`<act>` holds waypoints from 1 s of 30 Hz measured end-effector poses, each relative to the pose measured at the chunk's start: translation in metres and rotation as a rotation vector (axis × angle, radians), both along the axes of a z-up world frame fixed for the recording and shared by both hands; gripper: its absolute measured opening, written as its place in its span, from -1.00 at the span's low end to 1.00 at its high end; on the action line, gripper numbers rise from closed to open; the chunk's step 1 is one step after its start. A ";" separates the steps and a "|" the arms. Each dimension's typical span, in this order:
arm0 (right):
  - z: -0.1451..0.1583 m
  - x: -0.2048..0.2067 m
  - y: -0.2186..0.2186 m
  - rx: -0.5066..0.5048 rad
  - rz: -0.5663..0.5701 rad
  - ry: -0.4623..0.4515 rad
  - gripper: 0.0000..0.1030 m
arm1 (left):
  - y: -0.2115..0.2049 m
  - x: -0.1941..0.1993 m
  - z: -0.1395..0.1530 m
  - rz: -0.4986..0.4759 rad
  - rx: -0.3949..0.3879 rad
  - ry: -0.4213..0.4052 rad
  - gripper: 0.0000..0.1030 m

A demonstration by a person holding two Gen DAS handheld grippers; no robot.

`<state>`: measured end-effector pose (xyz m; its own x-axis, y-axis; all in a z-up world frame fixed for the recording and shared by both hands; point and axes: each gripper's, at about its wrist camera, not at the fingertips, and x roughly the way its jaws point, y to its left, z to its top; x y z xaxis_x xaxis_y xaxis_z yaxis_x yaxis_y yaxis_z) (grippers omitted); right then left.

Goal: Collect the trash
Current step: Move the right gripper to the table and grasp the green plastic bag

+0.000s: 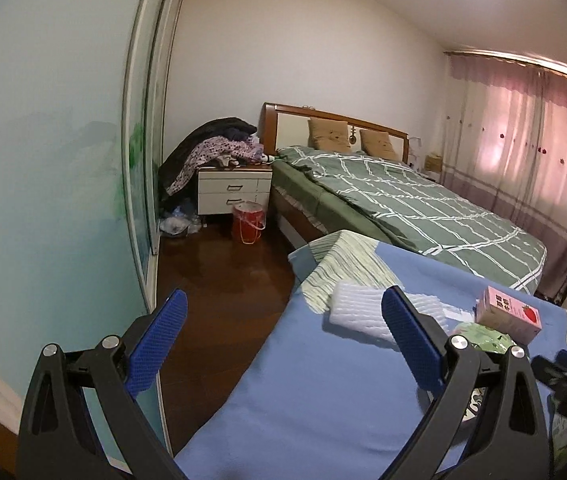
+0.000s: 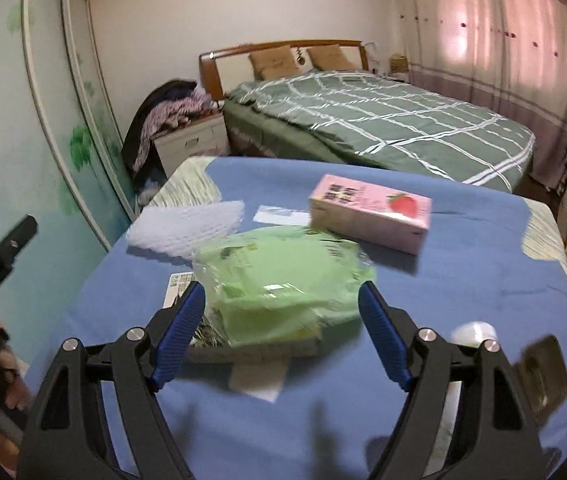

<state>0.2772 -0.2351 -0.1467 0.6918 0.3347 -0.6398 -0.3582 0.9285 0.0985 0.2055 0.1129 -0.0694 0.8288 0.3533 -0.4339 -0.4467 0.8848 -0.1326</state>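
Trash lies on a table under a blue cloth [image 2: 463, 280]: a pink strawberry drink carton [image 2: 369, 214], a white foam net [image 2: 185, 226], a crumpled green plastic wrapper [image 2: 283, 276] and paper slips under it. My right gripper [image 2: 281, 288] is open just above the cloth; the near end of the green wrapper lies between its blue pads, which stand apart from it. My left gripper [image 1: 285, 300] is open and empty at the table's left edge, over the dark floor, with the foam net [image 1: 363, 312] beside its right finger. The carton [image 1: 509, 314] lies further right.
A red bucket [image 1: 248, 222] stands on the wooden floor by a white nightstand [image 1: 233, 192] piled with clothes. Behind the table is a bed with a green checked cover [image 1: 403, 208]. A sliding wardrobe door [image 1: 43, 200] runs along the left. A small white object [image 2: 475, 332] lies at the table's right.
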 end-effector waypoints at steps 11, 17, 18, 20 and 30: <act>-0.033 0.026 0.027 -0.050 0.003 0.039 0.61 | -0.001 0.002 -0.003 0.029 0.008 0.029 0.87; -0.033 0.023 0.025 -0.037 0.013 0.026 0.11 | -0.002 0.007 -0.002 0.022 0.013 0.040 0.87; -0.032 0.023 0.024 -0.040 0.010 0.021 -0.04 | -0.002 0.007 -0.002 0.022 0.015 0.040 0.87; -0.030 0.023 0.021 -0.032 0.009 0.020 -0.21 | -0.003 0.007 -0.002 0.022 0.015 0.042 0.87; -0.009 0.013 0.006 0.000 -0.026 -0.033 -0.59 | -0.005 0.008 -0.005 0.023 0.017 0.056 0.87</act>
